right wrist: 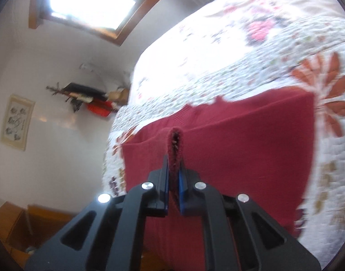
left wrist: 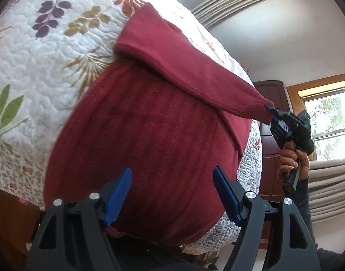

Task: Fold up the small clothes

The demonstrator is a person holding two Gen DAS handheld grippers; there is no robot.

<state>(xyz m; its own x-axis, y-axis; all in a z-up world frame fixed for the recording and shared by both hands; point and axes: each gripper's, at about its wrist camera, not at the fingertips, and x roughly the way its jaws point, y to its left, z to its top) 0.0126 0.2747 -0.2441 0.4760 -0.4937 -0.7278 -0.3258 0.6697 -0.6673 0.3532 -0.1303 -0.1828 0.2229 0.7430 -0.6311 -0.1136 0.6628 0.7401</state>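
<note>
A dark red knit sweater lies spread on a floral quilt. One sleeve is lifted off the body and stretched to the right, its cuff pinched in my right gripper, which a hand holds. In the right wrist view the right gripper is shut on that cuff, with the sweater below. My left gripper hovers open over the sweater's near hem, its blue pads wide apart and nothing between them.
The quilt covers a bed whose edge curves down at the right of the left wrist view. Dark wooden furniture, a window and pleated curtains stand beyond it. A wall shelf with clutter hangs by the bed.
</note>
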